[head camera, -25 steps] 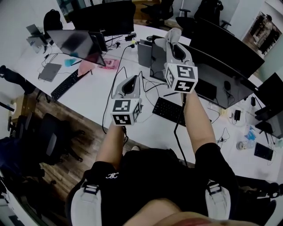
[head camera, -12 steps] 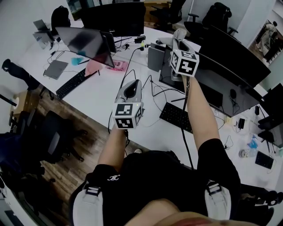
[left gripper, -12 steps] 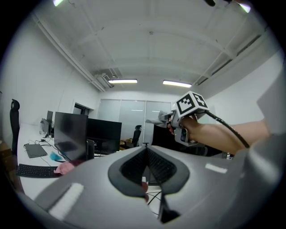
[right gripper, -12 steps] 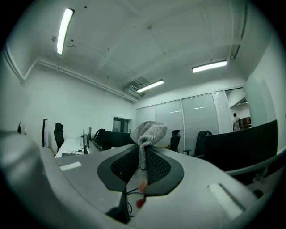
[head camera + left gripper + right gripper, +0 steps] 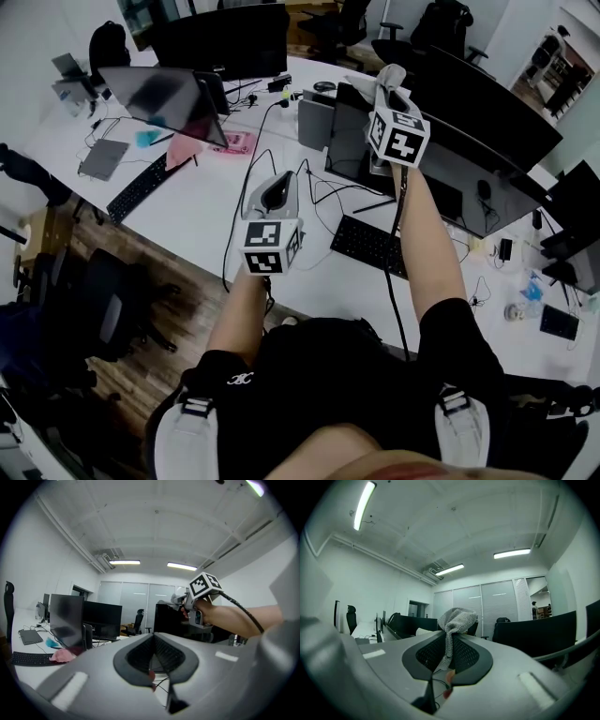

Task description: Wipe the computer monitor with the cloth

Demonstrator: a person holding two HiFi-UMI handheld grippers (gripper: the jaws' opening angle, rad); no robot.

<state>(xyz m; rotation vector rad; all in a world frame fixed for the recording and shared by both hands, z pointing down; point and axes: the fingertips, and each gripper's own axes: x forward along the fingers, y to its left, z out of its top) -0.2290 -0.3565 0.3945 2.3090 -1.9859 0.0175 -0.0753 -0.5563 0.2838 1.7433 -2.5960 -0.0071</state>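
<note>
A broad white table [image 5: 211,206] carries several dark screens, two black keyboards [image 5: 367,247] and loose cables, with a pink item [image 5: 192,145] lying below the left screen [image 5: 164,94]. Around it are wood flooring [image 5: 183,314] and black office chairs [image 5: 105,302]. The two gripper views show a white ceiling with strip lights and glazed partitions at the far wall. The computer monitor [image 5: 466,178] stands at the right, behind the nearer keyboard. The right tool [image 5: 382,94] is held up in front of its upper left part, jaws pinched on the grey cloth [image 5: 392,72], which bunches out above the tips. Whether the cloth touches the screen cannot be told. The left tool [image 5: 277,183] hangs lower over the table's near part, jaws brought together with nothing between them. Compared with a second ago, the right tool has gone farther from the body and higher against the monitor, its marker cube now showing smaller. Over the last half second it has barely shifted. The left tool has stayed in much the same spot throughout.
</note>
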